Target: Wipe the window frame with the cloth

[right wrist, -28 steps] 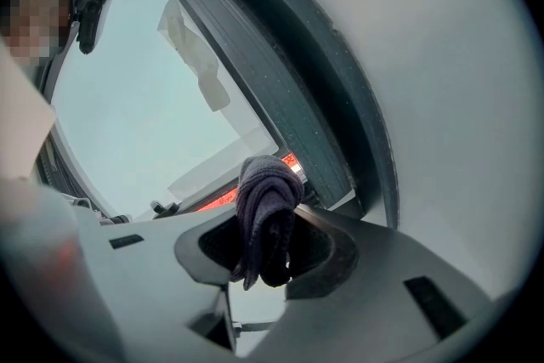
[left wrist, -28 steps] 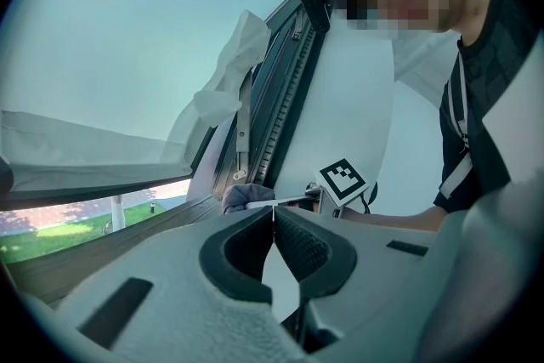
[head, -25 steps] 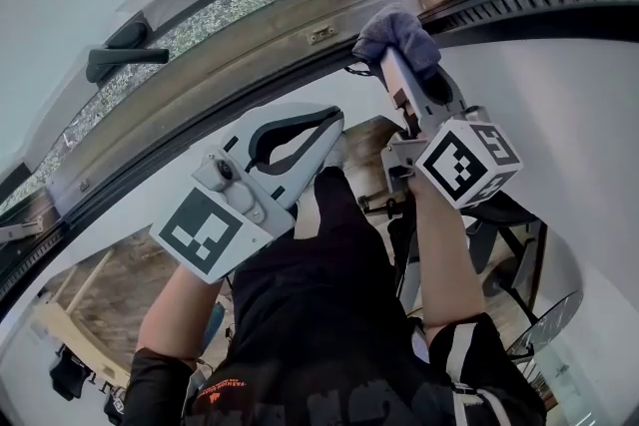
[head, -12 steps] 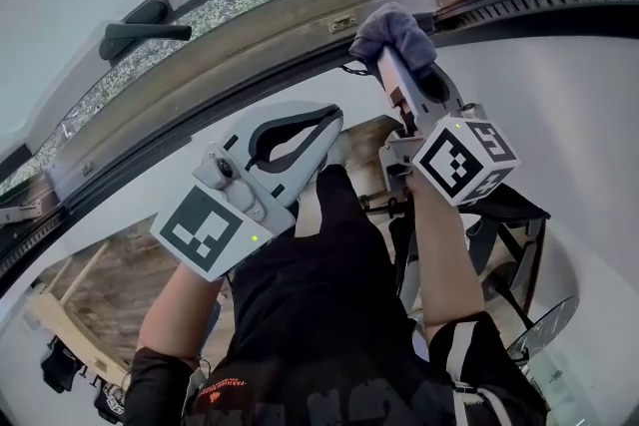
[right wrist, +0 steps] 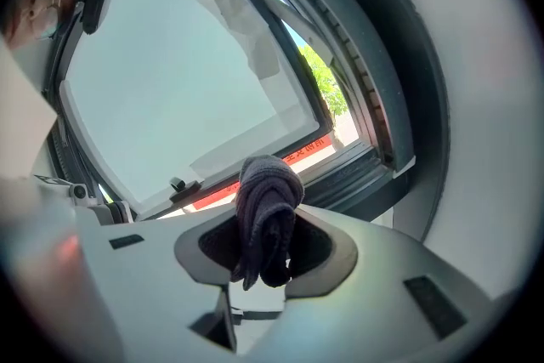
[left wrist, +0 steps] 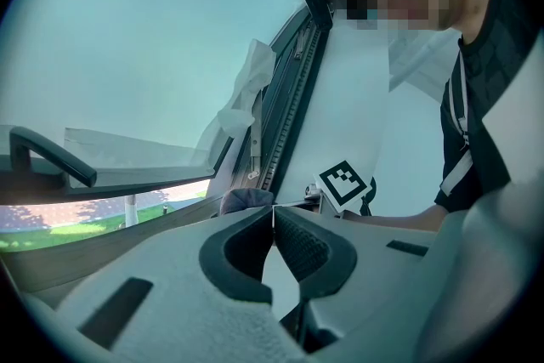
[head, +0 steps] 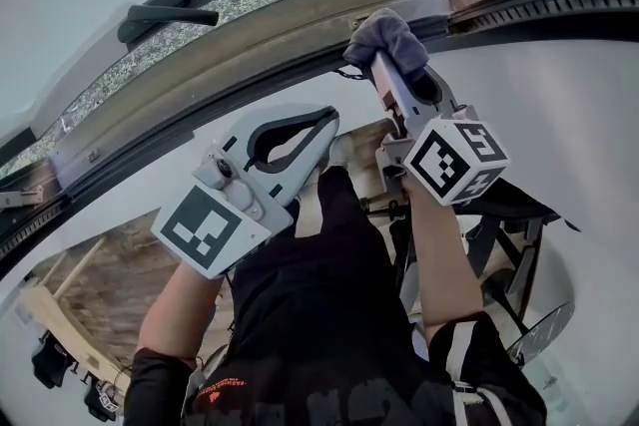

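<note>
A bunched dark grey-purple cloth point(head: 387, 37) is clamped in my right gripper point(head: 382, 63) and pressed against the lower window frame point(head: 280, 25) near its right end. In the right gripper view the cloth point(right wrist: 268, 212) hangs folded between the jaws, in front of the frame's bottom rail point(right wrist: 357, 170). My left gripper point(head: 324, 123) is lower and to the left, away from the frame, its jaws closed together with nothing between them. The left gripper view shows the same left gripper point(left wrist: 273, 215), with the cloth point(left wrist: 245, 200) just beyond its tips.
A black window handle point(head: 165, 16) sticks out from the open sash at upper left, also seen as the handle point(left wrist: 47, 159). A dark ribbed seal track point(head: 539, 0) runs along the frame's right part. Below are the person's dark shirt point(head: 319, 314), a desk and a chair.
The right gripper and cloth have slid slightly left along the frame. The head view has shifted, so the handle and frame appear further right. The left gripper has stayed still.
</note>
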Demonstrator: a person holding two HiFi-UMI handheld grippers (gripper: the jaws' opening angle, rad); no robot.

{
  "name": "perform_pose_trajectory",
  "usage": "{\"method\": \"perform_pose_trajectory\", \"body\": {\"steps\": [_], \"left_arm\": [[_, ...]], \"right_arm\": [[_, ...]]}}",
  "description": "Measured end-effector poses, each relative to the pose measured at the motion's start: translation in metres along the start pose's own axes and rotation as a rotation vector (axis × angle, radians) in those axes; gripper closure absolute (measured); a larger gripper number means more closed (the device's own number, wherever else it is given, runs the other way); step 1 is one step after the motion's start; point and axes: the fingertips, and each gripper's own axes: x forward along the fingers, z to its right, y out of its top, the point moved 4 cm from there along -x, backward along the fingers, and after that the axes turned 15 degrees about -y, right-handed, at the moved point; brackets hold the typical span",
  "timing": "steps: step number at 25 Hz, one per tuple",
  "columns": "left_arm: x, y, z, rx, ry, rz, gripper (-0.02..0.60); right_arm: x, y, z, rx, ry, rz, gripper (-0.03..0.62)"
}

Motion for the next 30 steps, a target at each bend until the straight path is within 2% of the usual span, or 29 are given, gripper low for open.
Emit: {"method": "perform_pose_trajectory", "body": {"steps": [8,25,27,30], "left_arm": [[-0.021,0.001,0.003,0.001,0.029,0.011,0.561],[-0.041,0.009,0.006,0.012,0.062,0.026,0.561],[-0.041,0.013,0.006,0.023,0.059,0.043,0.561],[-0.039,0.027,0.005,0.082,0.045,0.109,0.561]], "right_arm": [[0.0,-0.01,-0.021,-0.073,0.005,-0.01,0.481],[0.003,-0.022,-0.05,-0.126,0.046,-0.046,0.482],[0.002,-0.021,-0.051,-0.127,0.05,-0.044,0.482],[0.0,-0.016,-0.051,-0.118,0.055,-0.033,0.482]]}}
